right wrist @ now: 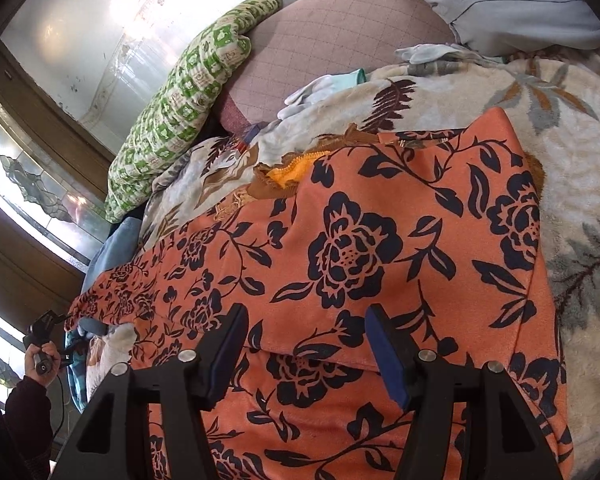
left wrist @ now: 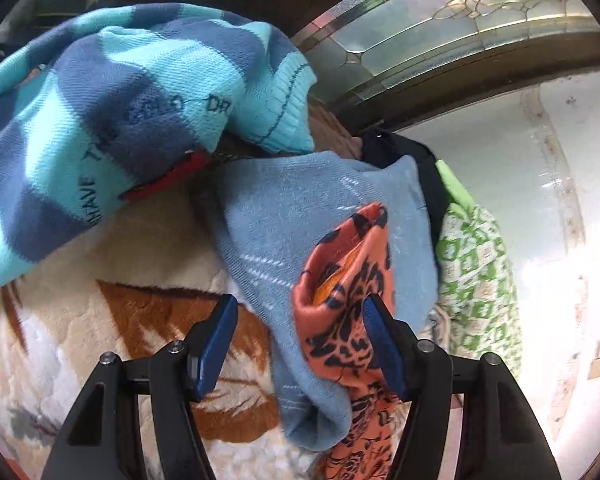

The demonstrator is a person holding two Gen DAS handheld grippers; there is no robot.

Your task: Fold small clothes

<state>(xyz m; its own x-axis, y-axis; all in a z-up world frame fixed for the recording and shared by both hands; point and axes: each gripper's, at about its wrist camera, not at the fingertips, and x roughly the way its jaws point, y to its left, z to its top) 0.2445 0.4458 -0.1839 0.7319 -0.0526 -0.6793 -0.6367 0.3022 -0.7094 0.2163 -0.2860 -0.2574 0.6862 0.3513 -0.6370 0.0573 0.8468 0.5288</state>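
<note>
An orange floral garment (right wrist: pixel 360 264) lies spread across a leaf-print blanket (right wrist: pixel 572 168), under the right gripper (right wrist: pixel 306 348), jaws apart. The left gripper (left wrist: pixel 298 344), jaws apart and empty, faces its bunched end against a blue cloth (left wrist: pixel 300 216), striped knitwear (left wrist: pixel 100 120) and a green-checked pillow (right wrist: pixel 180 108) alongside.

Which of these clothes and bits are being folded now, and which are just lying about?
Job in hand:
- orange flowered garment
- left gripper, open beside its bunched end
- right gripper, open above it

Lying about:
- striped blue sweater
- light blue cloth
- green patterned pillow
- pale gloves
- leaf-print blanket
</note>
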